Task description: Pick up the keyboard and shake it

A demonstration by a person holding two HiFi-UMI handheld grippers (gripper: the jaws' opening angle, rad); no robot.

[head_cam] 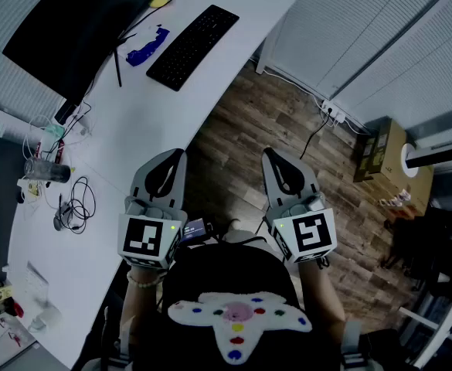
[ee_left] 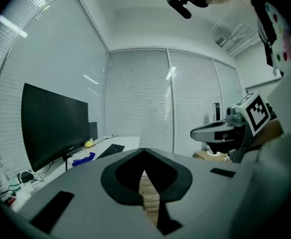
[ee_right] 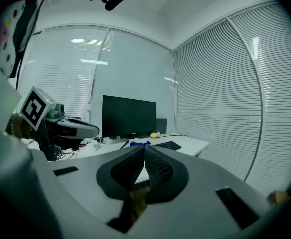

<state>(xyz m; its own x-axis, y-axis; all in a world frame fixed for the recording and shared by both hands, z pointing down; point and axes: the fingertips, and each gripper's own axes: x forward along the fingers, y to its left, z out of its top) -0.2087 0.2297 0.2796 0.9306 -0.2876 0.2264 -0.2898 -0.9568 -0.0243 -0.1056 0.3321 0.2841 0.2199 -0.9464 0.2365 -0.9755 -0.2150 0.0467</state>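
Nearly level, left gripper (head_cam: 177,158) and right gripper (head_cam: 270,156) side by side, fingers (ee_right: 160,171) clenched empty, keyboard (head_cam: 193,46) well apart.

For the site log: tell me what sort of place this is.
Most likely an office: a long white desk carries a black monitor and a keyboard, and slatted window blinds line the walls.

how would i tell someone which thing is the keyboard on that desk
Find the long white desk and follow it to its far end, in front of the big dark monitor. The keyboard lies there near the desk's open edge, beside a small blue object. It is the only flat black slab with rows of keys.
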